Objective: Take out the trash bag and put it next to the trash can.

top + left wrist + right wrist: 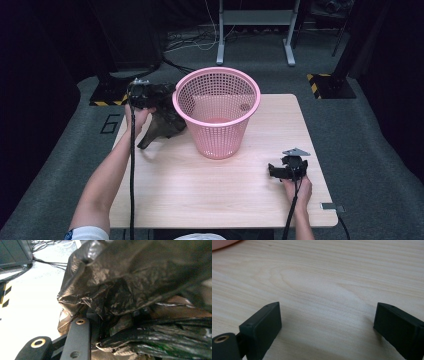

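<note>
A pink mesh basket (216, 112) stands upright near the back middle of the wooden table (200, 190). A crumpled black plastic bag (165, 115) hangs beside the basket's left rim, its lower end trailing onto the table. My left gripper (142, 95) is shut on the bag's upper part; in the left gripper view the bag (130, 285) bunches over the jaw (77, 340). My right gripper (280, 171) rests low over the table at the front right, open, with bare wood (324, 297) between its fingers (262, 325).
The table's right and front edges lie close to my right gripper. Beyond the table are grey carpet, cables, a desk frame's legs (220, 45), and yellow-black striped stand bases (325, 85).
</note>
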Demonstrator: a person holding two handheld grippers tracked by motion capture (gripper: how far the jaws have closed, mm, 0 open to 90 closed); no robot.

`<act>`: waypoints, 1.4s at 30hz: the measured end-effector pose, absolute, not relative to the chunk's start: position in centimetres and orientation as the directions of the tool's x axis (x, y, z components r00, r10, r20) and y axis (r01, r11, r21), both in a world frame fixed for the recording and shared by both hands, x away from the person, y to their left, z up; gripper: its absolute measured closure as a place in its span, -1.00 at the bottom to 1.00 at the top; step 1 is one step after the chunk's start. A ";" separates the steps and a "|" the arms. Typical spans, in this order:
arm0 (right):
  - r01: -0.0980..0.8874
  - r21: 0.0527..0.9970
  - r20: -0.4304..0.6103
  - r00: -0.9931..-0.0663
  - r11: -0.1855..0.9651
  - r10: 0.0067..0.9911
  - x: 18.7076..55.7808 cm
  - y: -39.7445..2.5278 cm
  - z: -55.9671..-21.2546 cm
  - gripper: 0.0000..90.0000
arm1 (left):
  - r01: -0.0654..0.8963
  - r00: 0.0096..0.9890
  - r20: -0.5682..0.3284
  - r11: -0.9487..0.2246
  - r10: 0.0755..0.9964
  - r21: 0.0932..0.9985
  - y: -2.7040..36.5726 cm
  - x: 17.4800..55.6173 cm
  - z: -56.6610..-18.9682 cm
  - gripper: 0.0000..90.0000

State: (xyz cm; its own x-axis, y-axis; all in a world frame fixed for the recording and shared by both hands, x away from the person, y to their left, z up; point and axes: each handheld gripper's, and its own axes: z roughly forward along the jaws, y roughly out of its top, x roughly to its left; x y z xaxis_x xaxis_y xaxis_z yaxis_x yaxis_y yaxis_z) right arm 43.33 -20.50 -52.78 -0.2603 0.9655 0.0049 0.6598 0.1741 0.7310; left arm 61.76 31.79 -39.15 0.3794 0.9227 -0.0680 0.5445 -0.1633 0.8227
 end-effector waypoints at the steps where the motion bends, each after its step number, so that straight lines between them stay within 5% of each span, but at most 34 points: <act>1: 0.660 0.731 0.004 -0.260 0.174 0.966 43.3 -20.5 -52.8 -0.85 | 0.554 0.373 -0.077 -0.156 0.925 0.818 31.7 61.9 -39.6 0.45; 14: 0.657 0.733 0.003 -0.263 0.177 0.965 43.3 -20.5 -52.8 -0.84 | 0.585 0.346 -0.134 -0.101 0.929 0.805 32.1 61.8 -41.7 0.34; 20: 0.657 0.733 0.004 -0.264 0.177 0.965 43.3 -20.5 -52.8 -0.83 | 0.598 0.344 -0.186 -0.062 0.920 0.799 32.8 60.4 -41.4 -0.55; 26: 0.656 0.734 0.003 -0.265 0.178 0.964 43.3 -20.5 -52.8 -0.83 | 0.599 0.369 -0.214 -0.056 0.904 0.799 33.6 58.0 -41.0 -0.98; 42: 0.655 0.734 0.002 -0.266 0.179 0.964 43.3 -20.4 -52.8 -0.81 | 0.514 0.492 -0.162 -0.136 0.856 0.847 34.5 47.7 -42.4 -1.00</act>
